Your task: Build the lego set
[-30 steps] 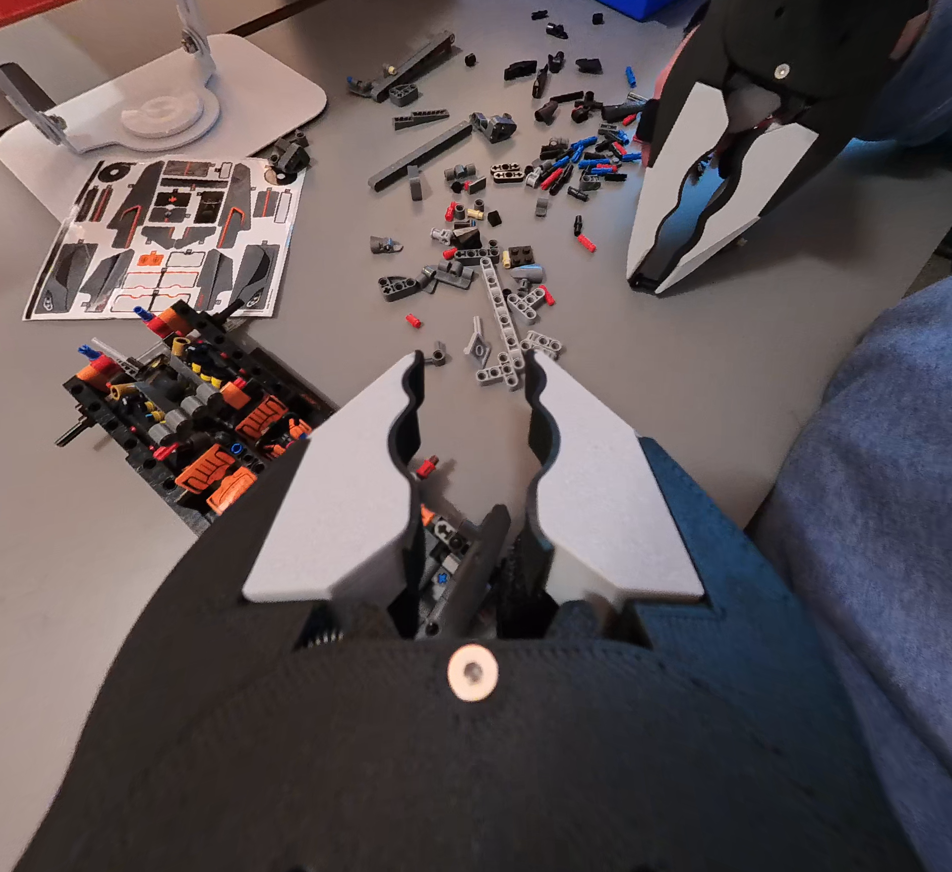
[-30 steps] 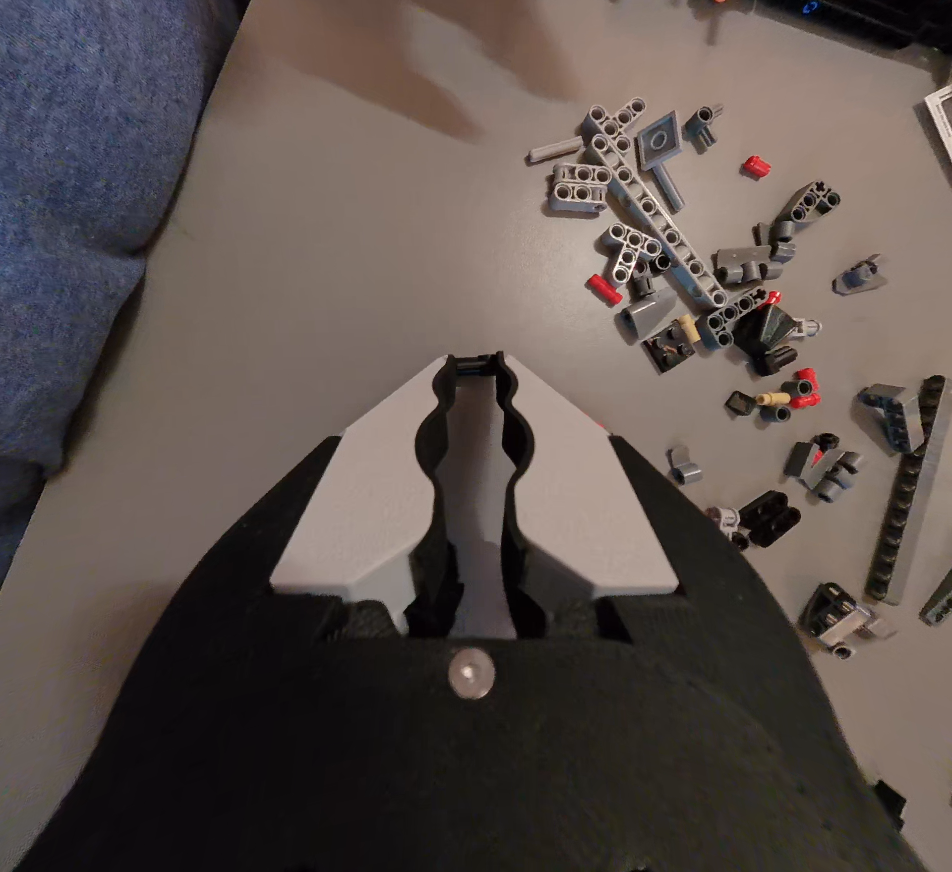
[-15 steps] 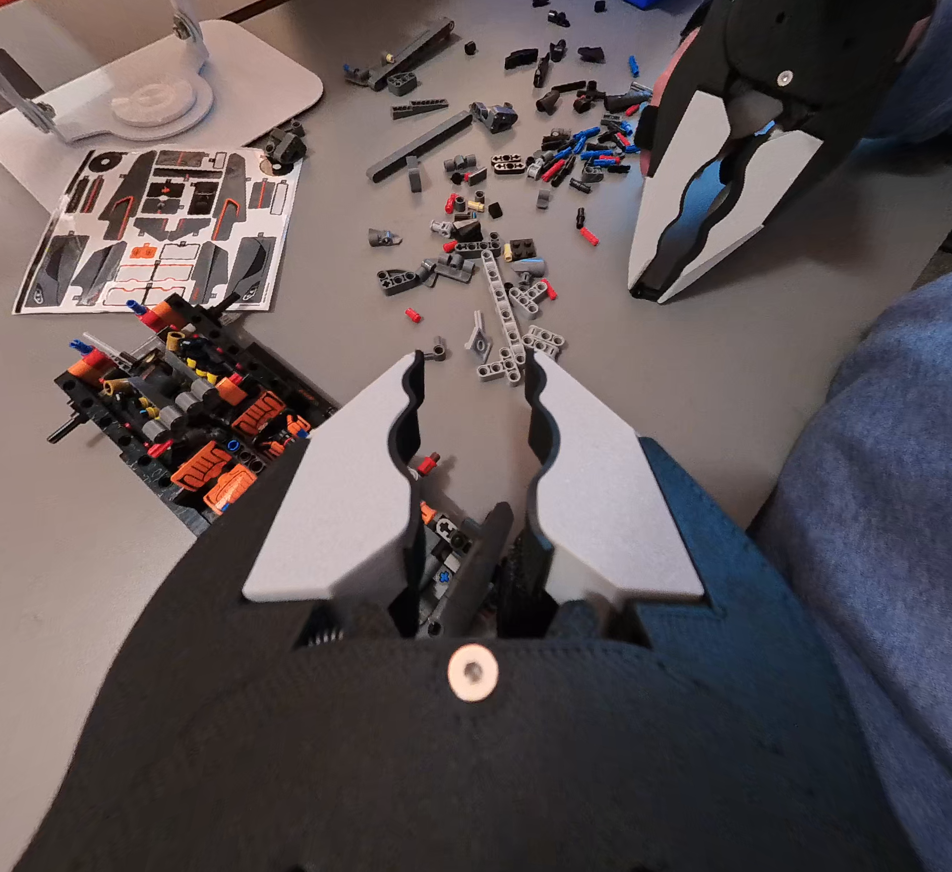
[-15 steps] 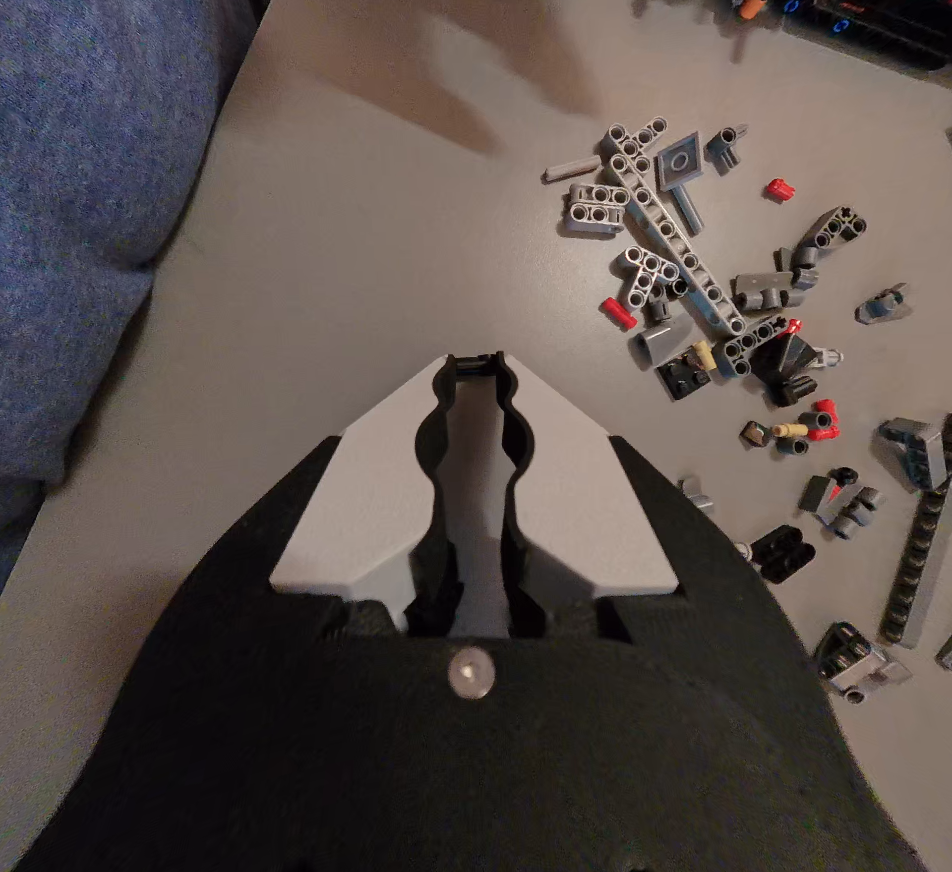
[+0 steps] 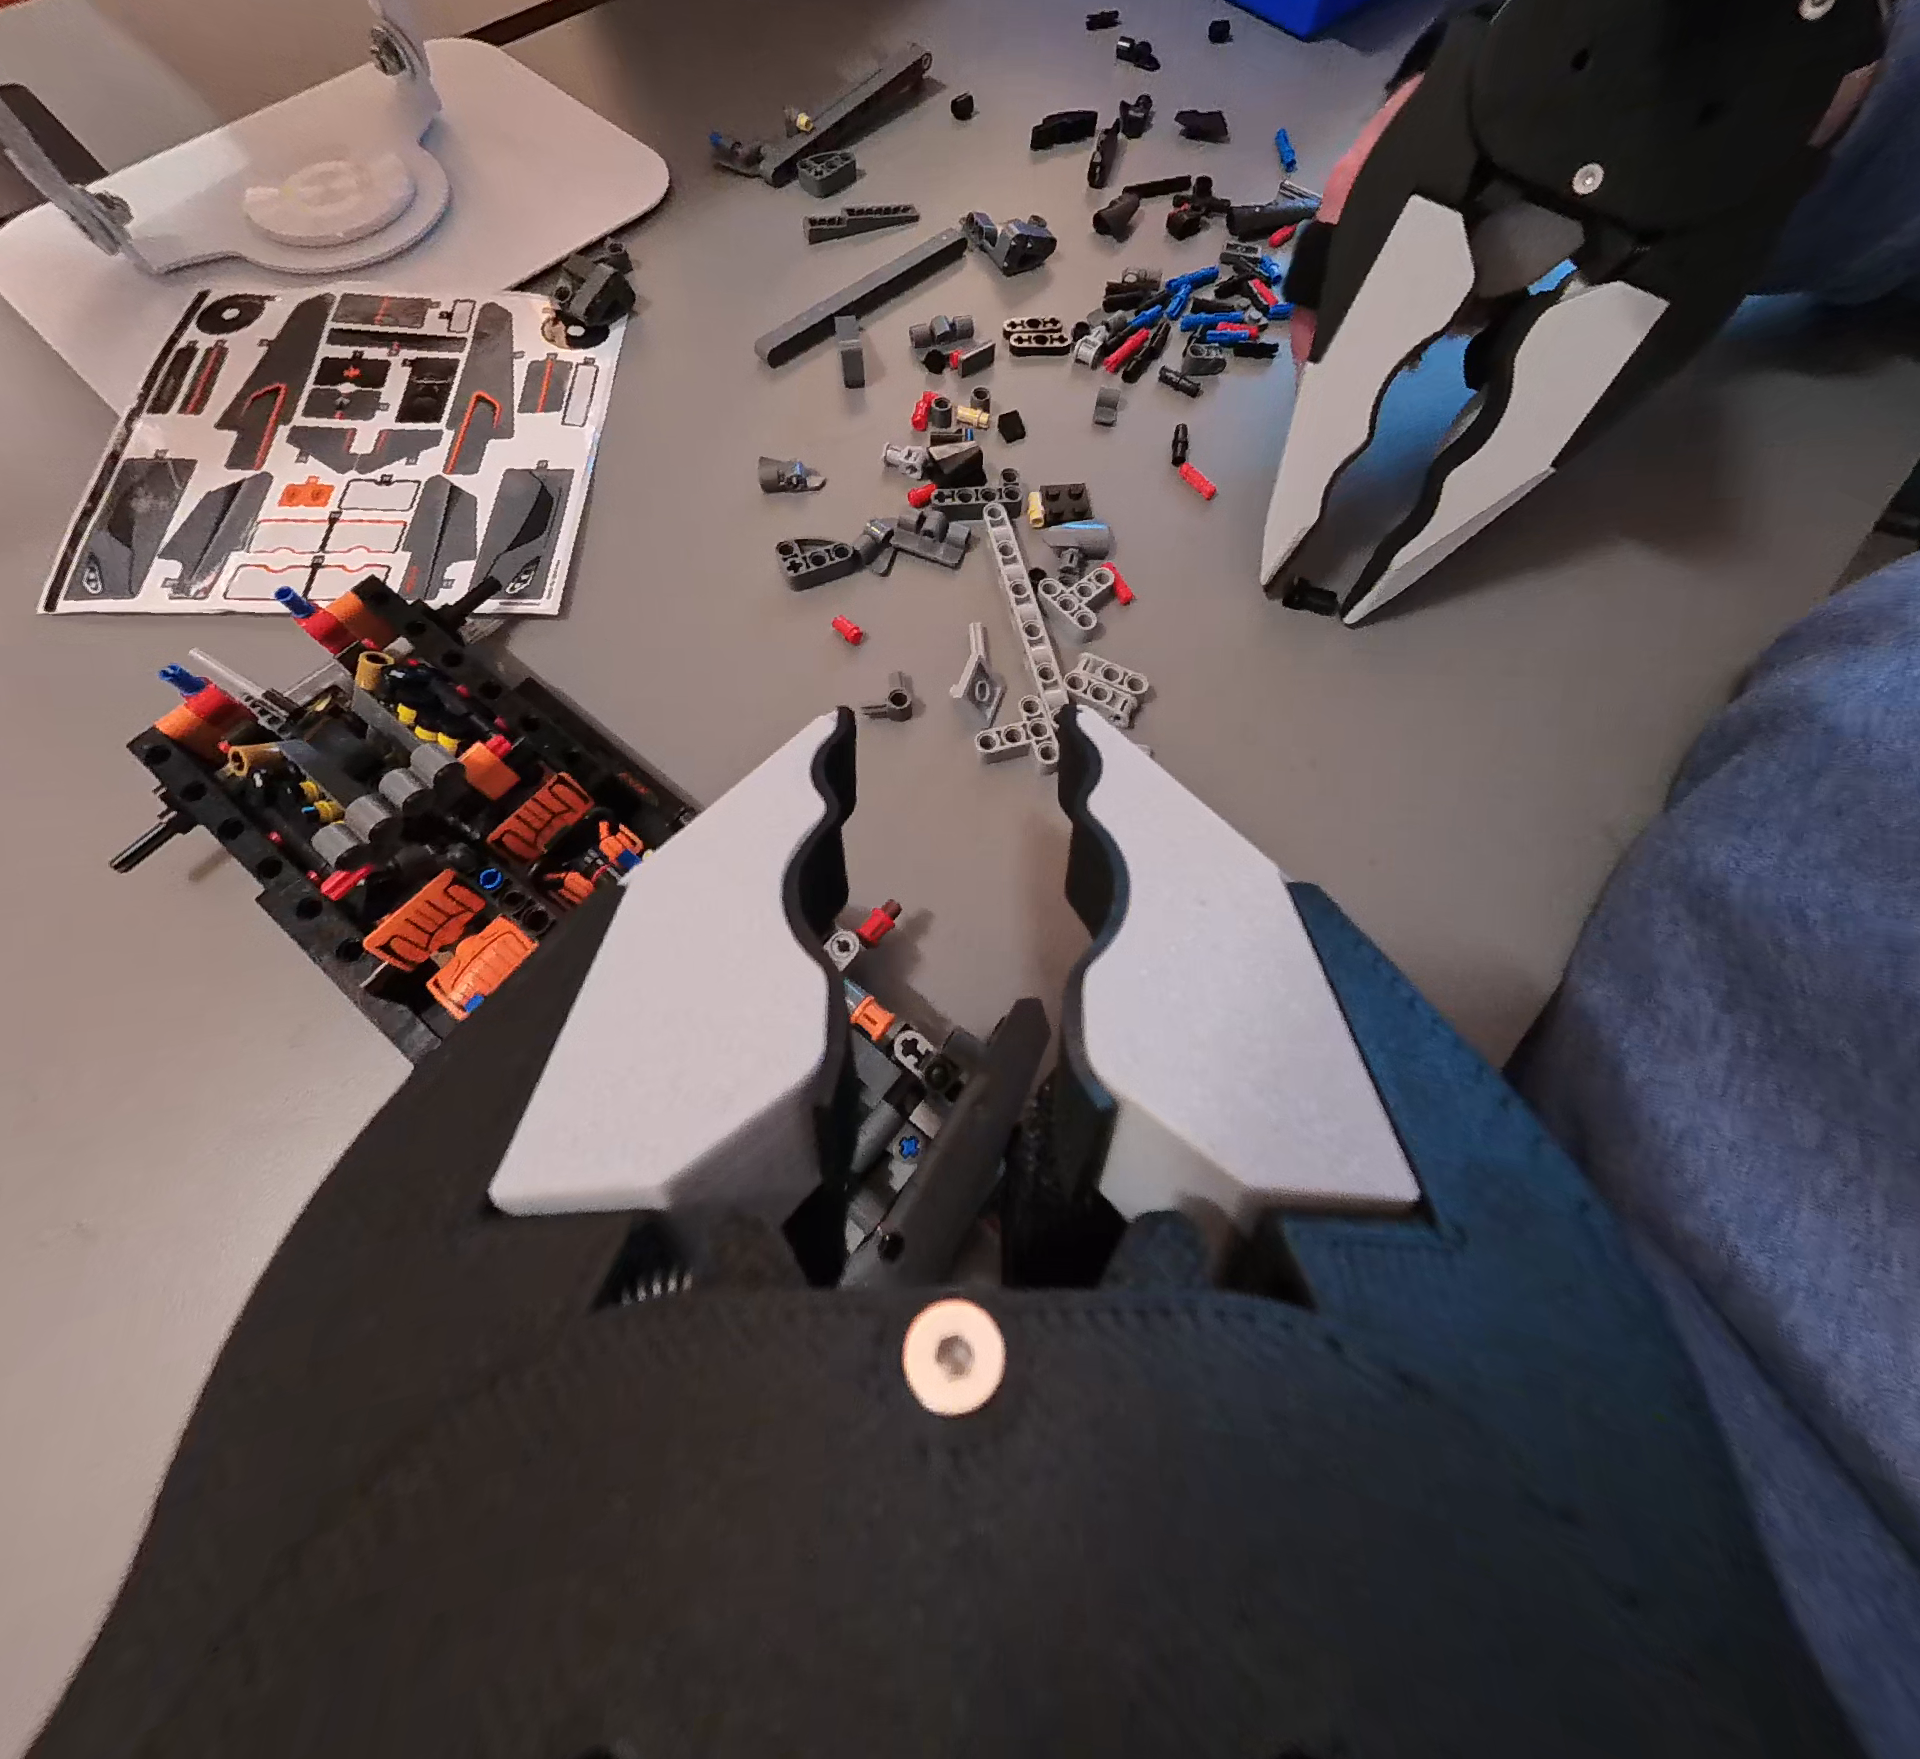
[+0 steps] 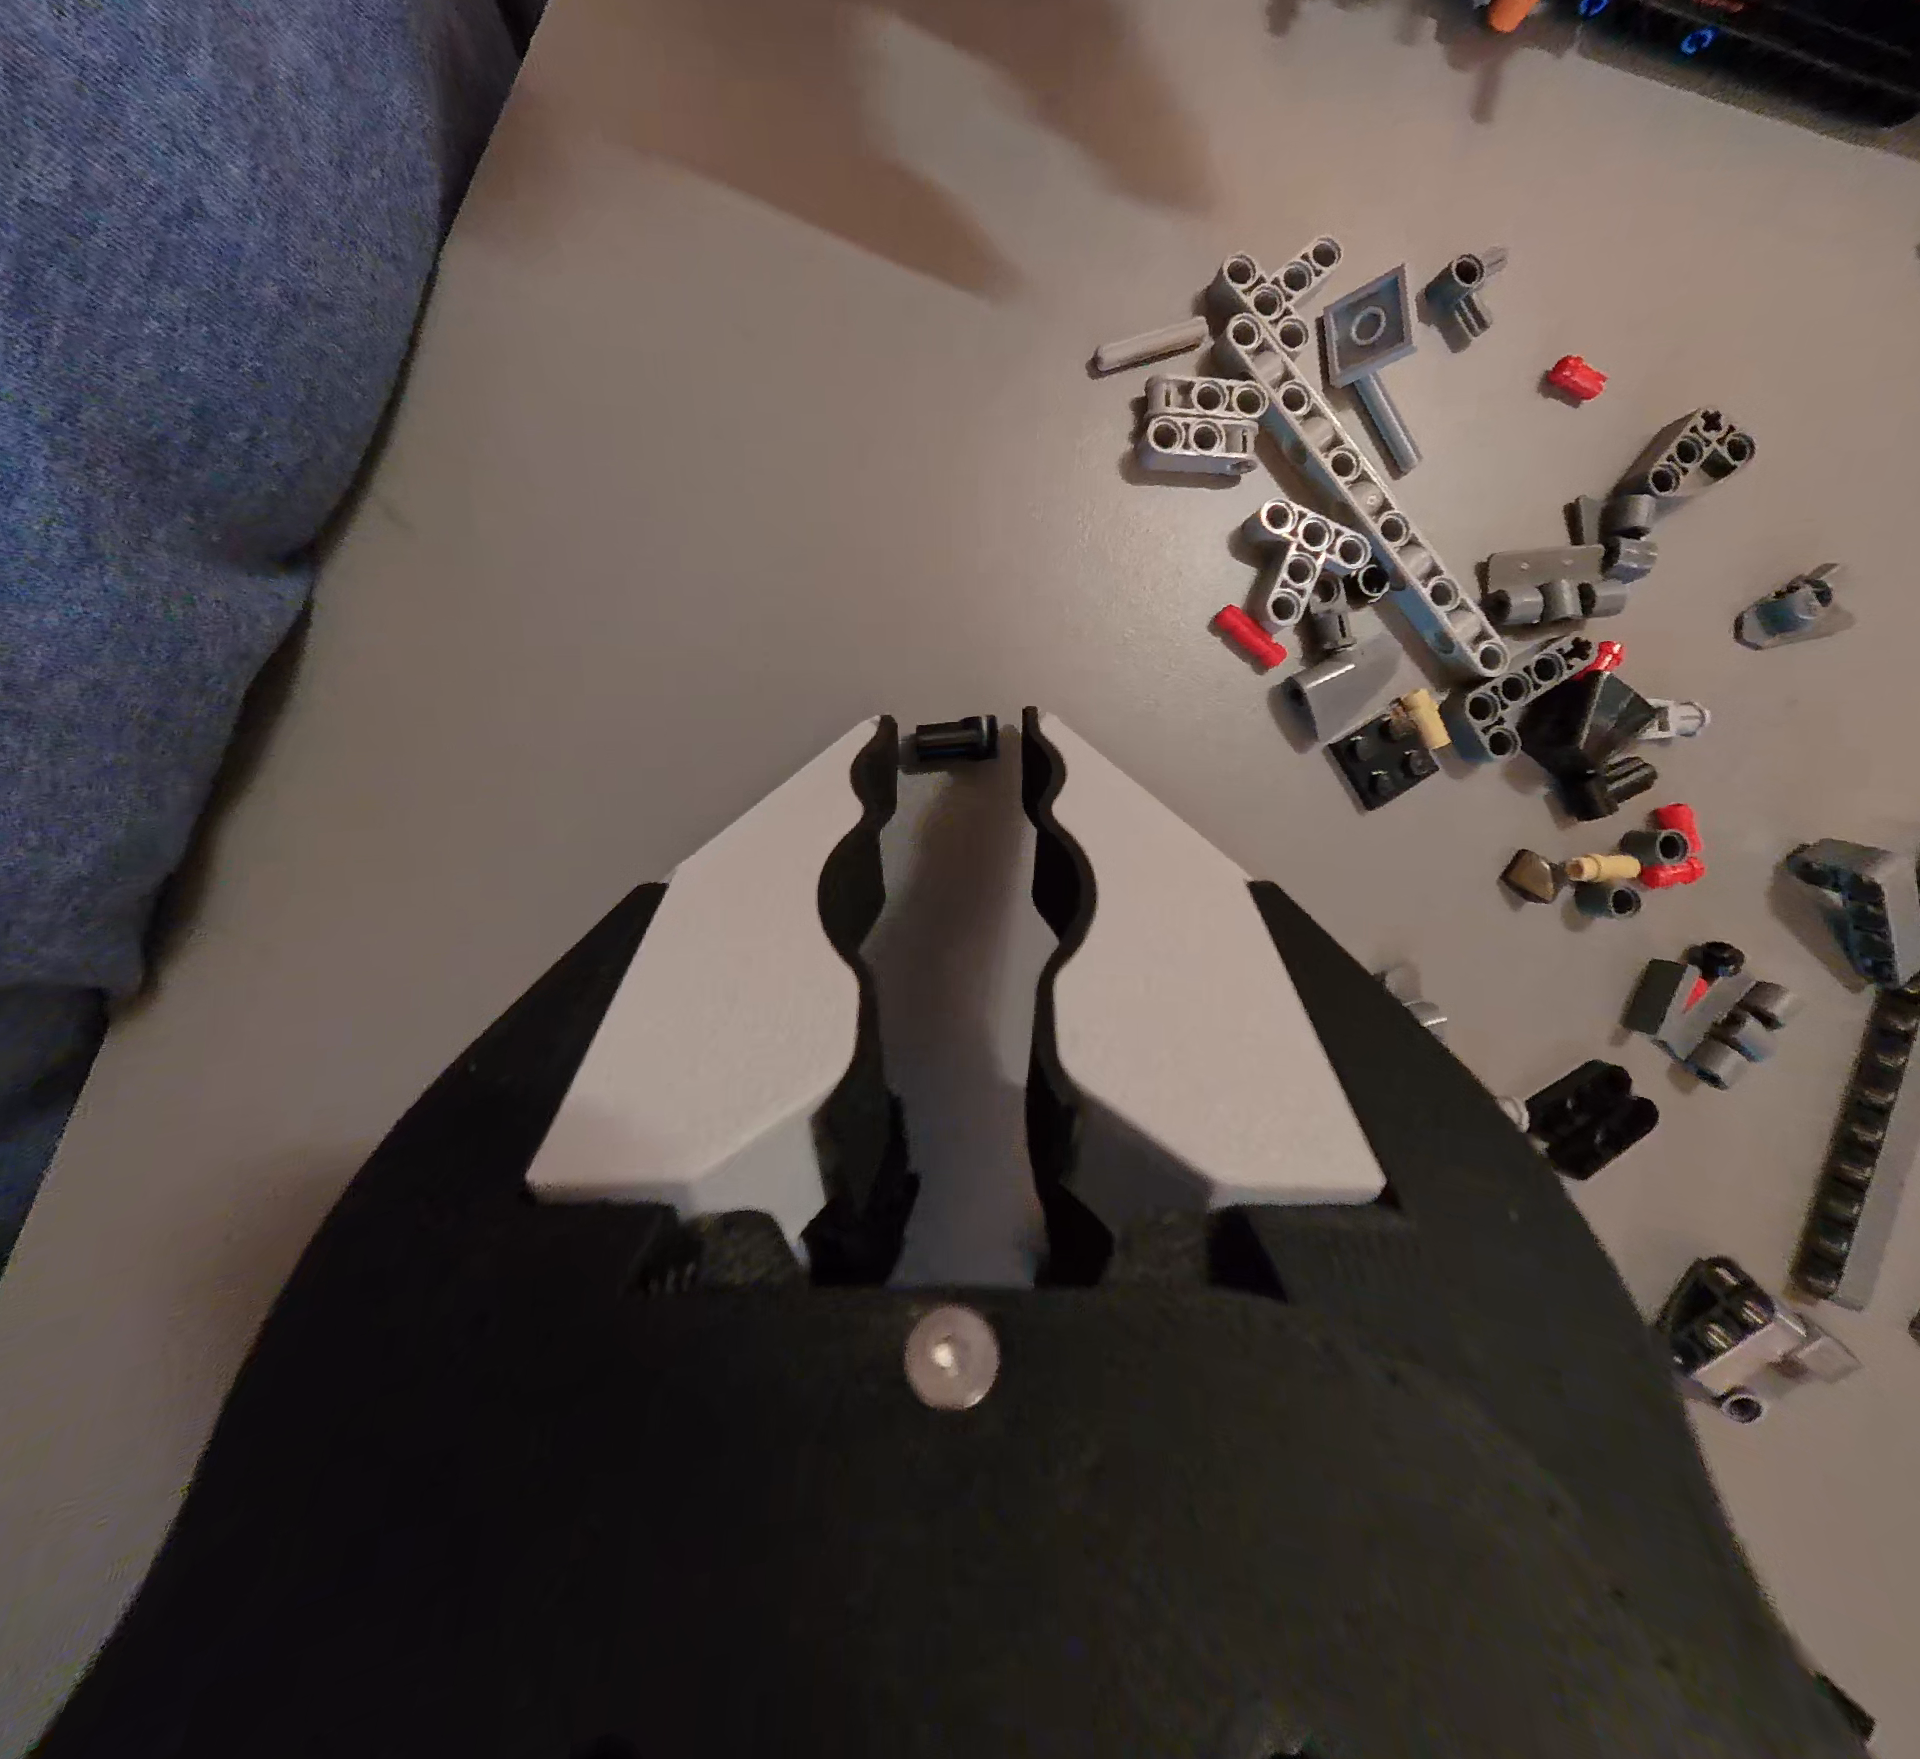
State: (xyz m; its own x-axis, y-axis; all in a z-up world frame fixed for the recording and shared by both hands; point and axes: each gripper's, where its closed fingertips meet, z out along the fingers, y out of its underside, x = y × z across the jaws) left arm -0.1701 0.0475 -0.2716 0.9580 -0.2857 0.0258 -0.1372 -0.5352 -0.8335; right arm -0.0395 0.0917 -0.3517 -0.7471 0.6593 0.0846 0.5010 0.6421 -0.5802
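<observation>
Grey tabletop [image 5: 1455, 826] carries, from left, a printed sticker sheet [image 5: 332, 452], the half-built black-and-orange lego model [image 5: 395, 836] and scattered loose pieces [image 5: 1039, 462]. The left gripper [image 5: 956, 733] hangs spread, holding nothing. The right gripper [image 6: 951, 722], parted, brackets a small black pin [image 6: 954, 739] near the table's bare front edge, beside a blue sleeve [image 6: 187, 307].

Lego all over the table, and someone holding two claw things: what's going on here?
A person is building a Lego set with a hand-held gripper in each hand. The right hand-held gripper is open at the table, with a small black pin lying loose between its tips. The left hand-held gripper hangs open, holding nothing, over the half-built model. Loose parts and a sticker sheet lie beyond.
</observation>
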